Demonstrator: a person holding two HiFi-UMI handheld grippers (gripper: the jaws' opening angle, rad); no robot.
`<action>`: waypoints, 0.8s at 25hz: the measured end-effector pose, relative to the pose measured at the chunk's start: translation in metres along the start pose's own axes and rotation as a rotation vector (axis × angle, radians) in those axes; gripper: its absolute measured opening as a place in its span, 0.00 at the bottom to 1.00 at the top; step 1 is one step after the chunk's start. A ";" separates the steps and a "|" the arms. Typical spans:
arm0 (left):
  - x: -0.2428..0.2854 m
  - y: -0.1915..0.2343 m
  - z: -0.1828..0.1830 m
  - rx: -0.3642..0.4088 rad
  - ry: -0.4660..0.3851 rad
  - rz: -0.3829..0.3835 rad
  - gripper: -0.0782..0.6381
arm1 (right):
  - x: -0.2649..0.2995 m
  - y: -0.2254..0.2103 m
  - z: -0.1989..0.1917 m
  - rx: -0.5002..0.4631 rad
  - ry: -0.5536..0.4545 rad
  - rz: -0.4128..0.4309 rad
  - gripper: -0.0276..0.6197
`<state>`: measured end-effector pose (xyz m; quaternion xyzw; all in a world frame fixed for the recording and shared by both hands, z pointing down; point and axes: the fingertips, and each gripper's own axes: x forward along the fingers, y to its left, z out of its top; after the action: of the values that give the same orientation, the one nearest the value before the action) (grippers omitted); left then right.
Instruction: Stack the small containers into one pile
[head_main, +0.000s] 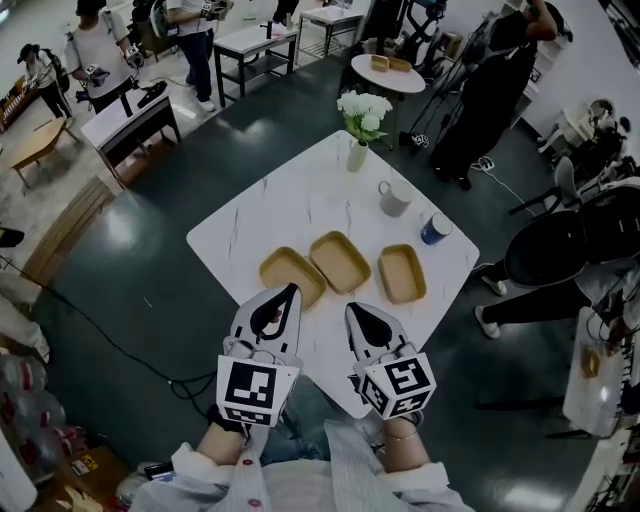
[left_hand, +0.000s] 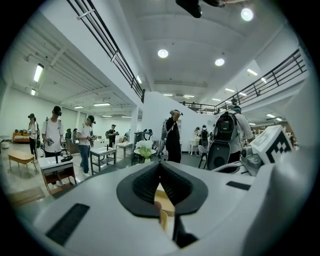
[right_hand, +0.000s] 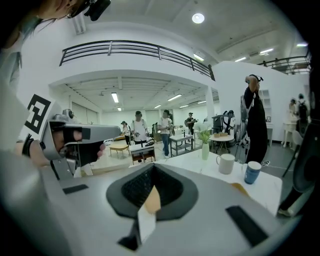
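Three shallow tan containers lie side by side on the white marble table (head_main: 300, 200): a left one (head_main: 291, 273), a middle one (head_main: 340, 261) and a right one (head_main: 402, 272). None rests in another. My left gripper (head_main: 291, 289) hovers at the near edge of the left container, shut and empty. My right gripper (head_main: 353, 309) sits just short of the middle container, also shut with nothing held. In the left gripper view the gripper (left_hand: 160, 165) has a tan container (left_hand: 163, 196) showing beneath it. In the right gripper view a tan container (right_hand: 151, 199) shows below the gripper (right_hand: 151, 168).
A vase of white flowers (head_main: 359, 135), a white mug (head_main: 394, 198) and a blue cup (head_main: 436, 229) stand on the table's far half. A round side table (head_main: 388, 73) and a person in black (head_main: 495, 90) are beyond. Chairs stand to the right (head_main: 570, 245).
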<state>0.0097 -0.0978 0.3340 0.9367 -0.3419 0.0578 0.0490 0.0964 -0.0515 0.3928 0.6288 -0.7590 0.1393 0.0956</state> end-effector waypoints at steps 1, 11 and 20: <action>0.008 0.001 0.002 0.002 0.000 0.005 0.13 | 0.004 -0.007 0.003 -0.002 0.001 0.003 0.06; 0.069 0.010 0.009 0.007 0.004 0.051 0.13 | 0.044 -0.053 0.022 -0.030 0.008 0.064 0.06; 0.091 0.014 -0.006 -0.008 0.051 0.054 0.13 | 0.062 -0.065 0.008 -0.014 0.054 0.086 0.06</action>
<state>0.0691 -0.1651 0.3535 0.9251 -0.3660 0.0817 0.0600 0.1487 -0.1227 0.4107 0.5909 -0.7834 0.1549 0.1145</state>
